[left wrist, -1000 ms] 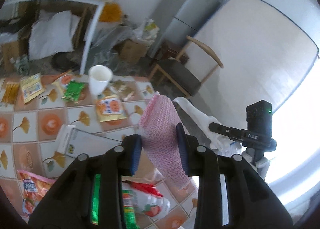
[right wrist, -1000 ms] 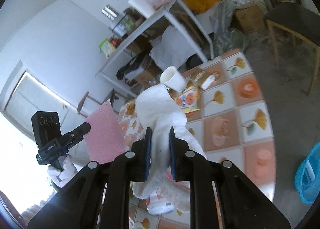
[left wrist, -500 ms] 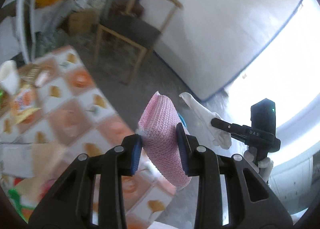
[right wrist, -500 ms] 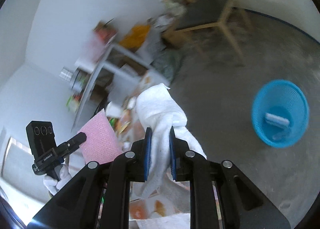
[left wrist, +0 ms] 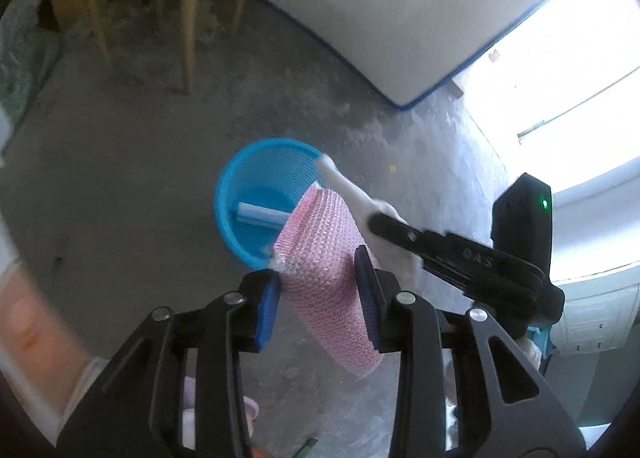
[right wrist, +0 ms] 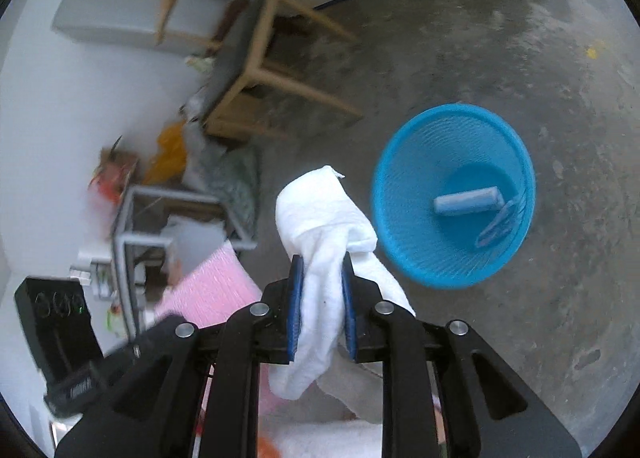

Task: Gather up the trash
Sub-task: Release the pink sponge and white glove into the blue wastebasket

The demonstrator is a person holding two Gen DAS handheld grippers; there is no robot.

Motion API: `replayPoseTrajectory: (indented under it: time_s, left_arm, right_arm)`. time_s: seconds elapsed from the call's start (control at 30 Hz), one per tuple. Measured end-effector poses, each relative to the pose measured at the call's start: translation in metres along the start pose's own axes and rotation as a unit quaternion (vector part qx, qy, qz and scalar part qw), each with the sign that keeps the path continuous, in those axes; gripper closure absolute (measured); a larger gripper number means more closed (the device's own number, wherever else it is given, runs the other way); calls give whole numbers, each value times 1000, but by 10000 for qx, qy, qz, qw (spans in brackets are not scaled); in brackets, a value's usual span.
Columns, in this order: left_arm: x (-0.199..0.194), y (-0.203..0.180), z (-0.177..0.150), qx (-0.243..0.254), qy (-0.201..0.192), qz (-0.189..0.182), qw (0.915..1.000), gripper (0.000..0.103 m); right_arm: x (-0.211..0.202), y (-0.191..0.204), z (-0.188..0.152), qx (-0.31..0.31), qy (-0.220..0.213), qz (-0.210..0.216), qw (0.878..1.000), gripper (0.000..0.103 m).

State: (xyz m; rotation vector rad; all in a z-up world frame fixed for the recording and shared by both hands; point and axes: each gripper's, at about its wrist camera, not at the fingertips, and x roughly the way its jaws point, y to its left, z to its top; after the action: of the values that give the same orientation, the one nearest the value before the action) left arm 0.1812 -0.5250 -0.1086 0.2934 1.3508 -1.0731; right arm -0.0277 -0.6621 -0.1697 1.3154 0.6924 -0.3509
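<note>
While both grippers point down at the concrete floor (left wrist: 120, 162), the blue mesh basket (left wrist: 264, 162) sits at frame centre in the left wrist view and right of centre in the right wrist view, holding 1 pale blue-white packet (right wrist: 466, 200) and a thin blue item too small to name. Left gripper (left wrist: 318, 298): its jaws have just been opening; a pink, knobbly-textured pad (left wrist: 324, 254) stands between the 2 blue pads, touching the right one, while the left one shows a narrow gap lower down; grip cannot be settled. The pad's top edge overlaps the basket rim in the picture; height above it cannot be judged. Right gripper (right wrist: 320, 302): jaws have just been opening; a crumpled white paper towel (right wrist: 324, 226) is between the pads and touches both, its bunched top rising above them just left of the basket, its tail hanging below. A wooden chair (right wrist: 256, 70) stands upper left, blurred. Clutter at left frame edge is smeared and unreadable.
</note>
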Motion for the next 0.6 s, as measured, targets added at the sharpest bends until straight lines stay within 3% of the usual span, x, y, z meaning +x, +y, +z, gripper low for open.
replayPoseTrajectory:
  time_s: [0.03, 0.07, 0.1, 0.17, 0.27, 0.47, 0.6]
  left_arm:
    - [10, 2, 4, -78, -28, 42, 10000, 54]
    - [24, 4, 7, -235, -122, 164, 9995, 39]
    - [29, 5, 8, -339, -180, 220, 9990, 37]
    - [39, 9, 8, -553, -152, 246, 9981, 37]
    - [35, 9, 5, -612, -140, 167, 9979, 37]
    - [-26, 7, -4, -179, -821, 224, 9962, 36]
    - [-79, -1, -22, 151, -1202, 166, 9925, 36]
  right_arm:
    - [7, -10, 9, 43, -70, -63, 9999, 55]
    - [16, -21, 18, 116, -194, -197, 9995, 44]
    - [19, -31, 24, 175, -318, -362, 9987, 44]
    - [32, -48, 31, 225, -388, -701, 9965, 44]
    - [39, -67, 30, 381, -357, -803, 9954, 44]
    - [19, -61, 15, -71, -599, -969, 9935, 44]
    - [-11, -23, -4, -808, -853, -1251, 9852, 39]
